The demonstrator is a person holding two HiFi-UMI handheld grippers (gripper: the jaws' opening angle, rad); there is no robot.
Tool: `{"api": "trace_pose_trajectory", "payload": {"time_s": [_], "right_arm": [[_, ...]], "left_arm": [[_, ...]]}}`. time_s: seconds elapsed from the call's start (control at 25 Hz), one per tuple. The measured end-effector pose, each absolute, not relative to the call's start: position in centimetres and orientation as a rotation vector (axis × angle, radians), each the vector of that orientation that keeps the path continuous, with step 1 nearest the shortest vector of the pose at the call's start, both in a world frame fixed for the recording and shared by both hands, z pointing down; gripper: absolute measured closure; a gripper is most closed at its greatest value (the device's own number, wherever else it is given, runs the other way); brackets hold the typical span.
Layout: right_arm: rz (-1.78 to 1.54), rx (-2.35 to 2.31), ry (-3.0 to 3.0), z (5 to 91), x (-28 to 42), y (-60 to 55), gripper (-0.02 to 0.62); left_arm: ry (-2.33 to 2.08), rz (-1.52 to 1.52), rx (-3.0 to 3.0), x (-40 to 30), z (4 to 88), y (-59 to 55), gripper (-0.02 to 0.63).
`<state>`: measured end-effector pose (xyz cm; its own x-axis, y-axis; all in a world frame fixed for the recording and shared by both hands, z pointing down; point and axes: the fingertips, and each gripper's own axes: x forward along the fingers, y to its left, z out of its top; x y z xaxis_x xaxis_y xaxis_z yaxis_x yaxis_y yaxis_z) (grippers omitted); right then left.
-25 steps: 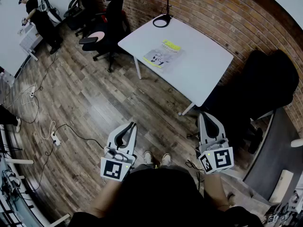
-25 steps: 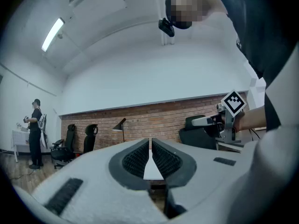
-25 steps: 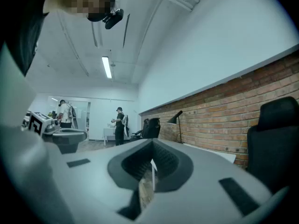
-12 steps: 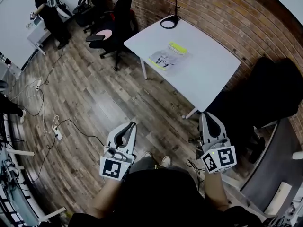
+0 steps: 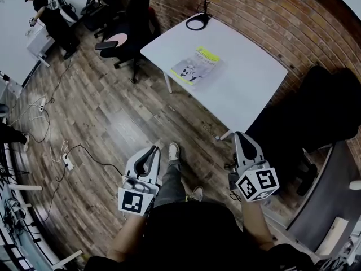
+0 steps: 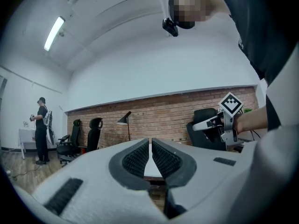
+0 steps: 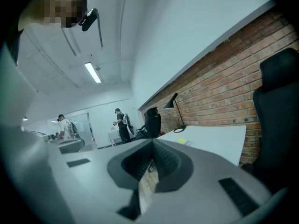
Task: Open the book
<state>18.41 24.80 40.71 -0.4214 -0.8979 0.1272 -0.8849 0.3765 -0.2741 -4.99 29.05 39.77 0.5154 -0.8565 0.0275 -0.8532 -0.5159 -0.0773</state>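
A closed book (image 5: pixel 195 65) with a grey cover and a yellow top strip lies flat on the white table (image 5: pixel 248 78), toward its left side. In the right gripper view the book (image 7: pixel 183 141) shows as a thin yellow-edged sliver on the tabletop. My left gripper (image 5: pixel 152 153) and right gripper (image 5: pixel 238 138) are held in front of my body, well short of the table, above the wooden floor. Both are shut with nothing between the jaws. The left gripper (image 6: pixel 150 143) points level at the table; the right gripper (image 7: pixel 153 147) points level too.
A black desk lamp (image 5: pixel 196 16) stands at the table's far corner against the brick wall. Black office chairs (image 5: pixel 127 38) stand left of the table, and a large black chair (image 5: pixel 316 112) to its right. Cables and a power strip (image 5: pixel 66 161) lie on the floor. A person (image 5: pixel 48 16) stands far left.
I have stepped toward the table, one foot now forward between the grippers. Both grippers moved forward and sank a little. Both stayed shut.
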Motion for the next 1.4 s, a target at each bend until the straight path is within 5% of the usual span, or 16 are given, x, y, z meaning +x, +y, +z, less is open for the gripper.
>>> {"api": "trace_pose_trajectory", "payload": {"time_s": [0.8, 1.4], "right_arm": [[-0.647, -1.962, 2.507, 44.3, 11.9, 0.9, 0.581], [-0.809, -1.995, 2.420, 48.1, 15.2, -4.0, 0.535]], "left_arm": [[1.354, 0.008, -2.885, -11.5, 41.5, 1.6, 0.568], [1.127, -0.048, -2.977, -3.8, 41.6, -6.2, 0.568]]}}
